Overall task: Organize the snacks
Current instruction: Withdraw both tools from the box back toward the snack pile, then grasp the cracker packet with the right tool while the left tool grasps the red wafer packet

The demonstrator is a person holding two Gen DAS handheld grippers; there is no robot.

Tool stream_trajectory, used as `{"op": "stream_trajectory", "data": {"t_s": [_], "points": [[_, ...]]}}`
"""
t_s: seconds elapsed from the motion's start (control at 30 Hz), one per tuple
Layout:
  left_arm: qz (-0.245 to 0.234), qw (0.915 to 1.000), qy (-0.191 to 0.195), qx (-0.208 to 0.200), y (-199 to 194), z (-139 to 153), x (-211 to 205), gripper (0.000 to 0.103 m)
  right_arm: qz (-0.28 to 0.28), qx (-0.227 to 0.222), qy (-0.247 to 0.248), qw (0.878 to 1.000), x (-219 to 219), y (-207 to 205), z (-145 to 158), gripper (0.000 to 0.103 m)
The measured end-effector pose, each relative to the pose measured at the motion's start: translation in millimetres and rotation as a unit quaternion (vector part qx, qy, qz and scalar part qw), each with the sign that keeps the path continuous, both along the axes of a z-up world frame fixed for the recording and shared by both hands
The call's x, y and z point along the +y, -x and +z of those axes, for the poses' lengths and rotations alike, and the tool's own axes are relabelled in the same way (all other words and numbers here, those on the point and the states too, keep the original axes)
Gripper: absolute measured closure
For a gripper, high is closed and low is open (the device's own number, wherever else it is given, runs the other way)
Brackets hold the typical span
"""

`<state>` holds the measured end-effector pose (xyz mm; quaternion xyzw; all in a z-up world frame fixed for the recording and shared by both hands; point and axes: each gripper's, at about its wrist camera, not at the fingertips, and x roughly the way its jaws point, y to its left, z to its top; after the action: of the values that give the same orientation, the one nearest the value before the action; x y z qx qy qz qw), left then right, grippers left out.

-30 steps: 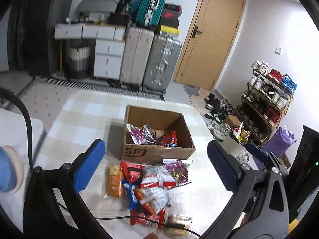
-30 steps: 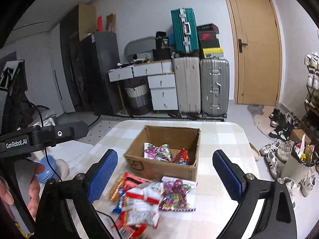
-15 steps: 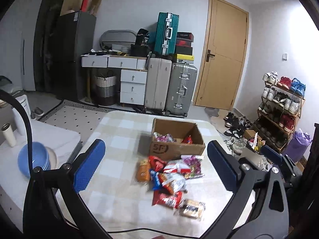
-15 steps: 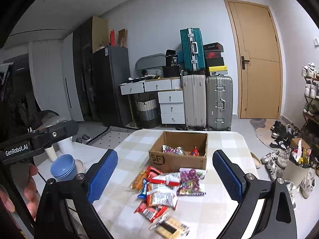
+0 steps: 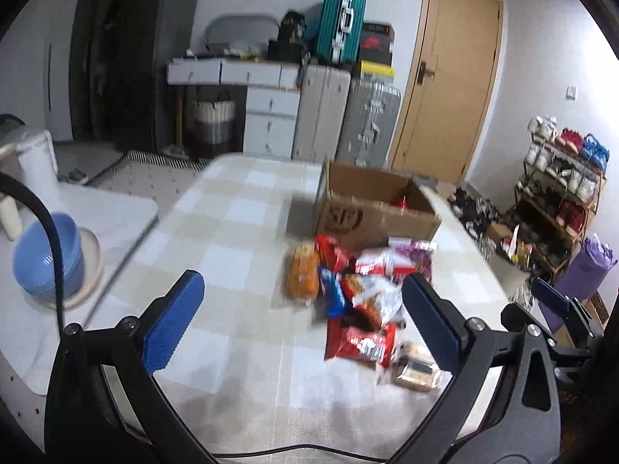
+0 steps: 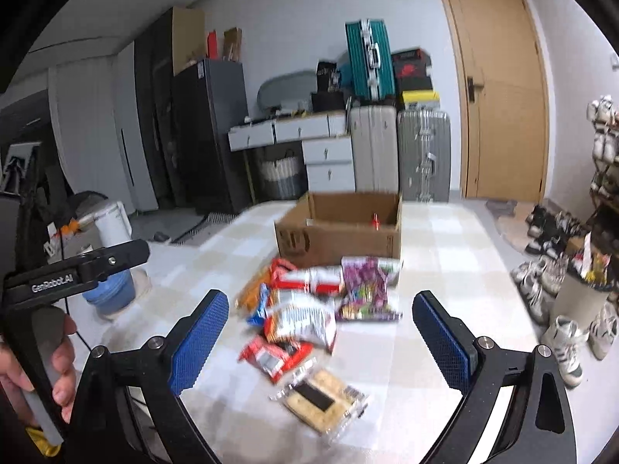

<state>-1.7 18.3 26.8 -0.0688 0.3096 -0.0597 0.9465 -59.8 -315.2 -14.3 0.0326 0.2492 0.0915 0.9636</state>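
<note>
An open cardboard box (image 5: 371, 212) stands on the checked table (image 5: 216, 232) and also shows in the right wrist view (image 6: 336, 232); a few snacks lie inside it. A pile of several snack packets (image 5: 359, 290) lies in front of the box, with a purple packet (image 6: 367, 286), a red packet (image 6: 274, 355) and a clear cracker pack (image 6: 325, 390) nearest me. My left gripper (image 5: 305, 321) is open and empty above the table, left of the pile. My right gripper (image 6: 321, 336) is open and empty, above the near end of the pile.
A blue bowl on a plate (image 5: 50, 259) sits on a white side surface at the left. Suitcases (image 5: 348, 116), drawers and a door stand behind the table. A shoe rack (image 5: 561, 193) and loose shoes (image 6: 561, 309) are at the right.
Both grippers have pulled back and risen from the box over the last second, then come down slightly closer to the pile. Both stay open and empty.
</note>
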Motion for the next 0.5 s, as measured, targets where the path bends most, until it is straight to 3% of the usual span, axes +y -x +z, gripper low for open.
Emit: {"op": "stream_trajectory", "data": {"t_s": [0.13,0.3,0.5], "points": [[-0.016,0.9993,-0.013,0.031,-30,-40,-13,0.001,0.04,0.044,0.003,0.998,-2,-20,-35,0.005],[-0.046,0.9945,-0.003,0.093,-67,-80,-29,0.001,0.078,0.121,0.033,0.989,3,-48,-83,0.005],[-0.087,0.9856,-0.001,0.145,-94,-105,-51,0.001,0.114,0.179,0.046,0.976,8,-67,-116,0.005]]}}
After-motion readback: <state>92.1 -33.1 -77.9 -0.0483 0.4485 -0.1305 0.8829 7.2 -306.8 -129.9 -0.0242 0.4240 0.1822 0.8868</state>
